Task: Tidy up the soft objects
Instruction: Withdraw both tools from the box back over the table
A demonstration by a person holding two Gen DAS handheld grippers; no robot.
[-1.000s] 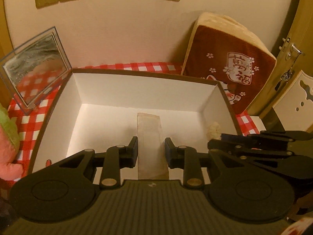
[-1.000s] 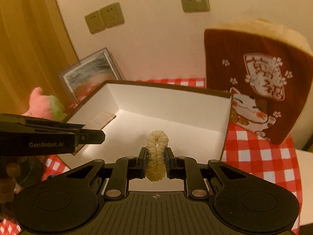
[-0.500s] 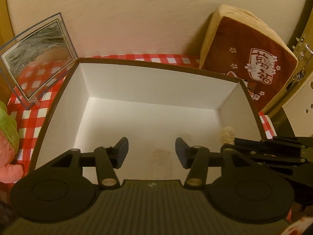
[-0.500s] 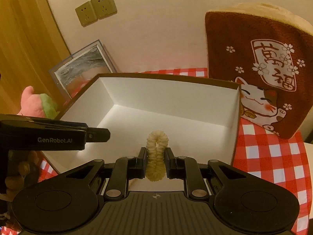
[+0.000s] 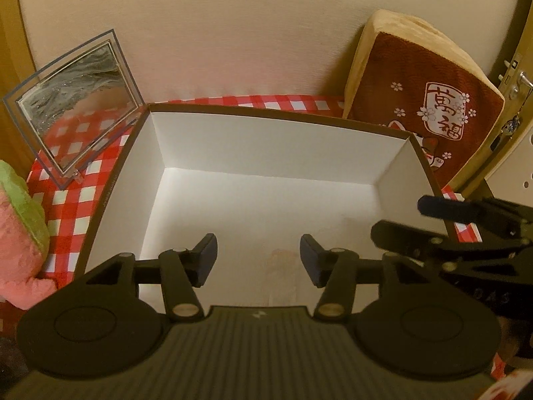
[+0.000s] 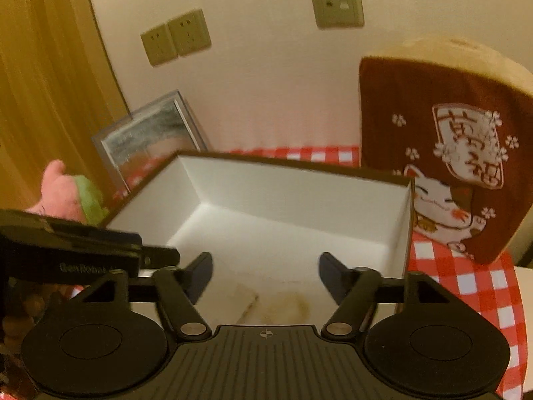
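Note:
A brown box with white inside (image 5: 266, 153) (image 6: 293, 186) sits on the red checked cloth. My left gripper (image 5: 258, 260) is open and empty above its near part. A pale flat cloth piece (image 5: 281, 276) lies on the box floor below it; it also shows in the right wrist view (image 6: 245, 300). My right gripper (image 6: 265, 275) is open and empty over the box. A cream fluffy scrunchie (image 6: 288, 308) lies blurred on the box floor beneath it. A pink and green plush toy (image 5: 18, 233) (image 6: 71, 196) lies left of the box.
A brown cat cushion (image 5: 423, 100) (image 6: 443, 153) leans on the wall at the right. A clear picture frame (image 5: 73, 100) (image 6: 150, 133) leans at the back left. The right gripper shows at the right in the left wrist view (image 5: 466, 233). A door with a handle (image 5: 519, 80) is far right.
My left gripper opened and dropped the flat cloth piece into the box. My right gripper then opened and let the scrunchie fall into the box.

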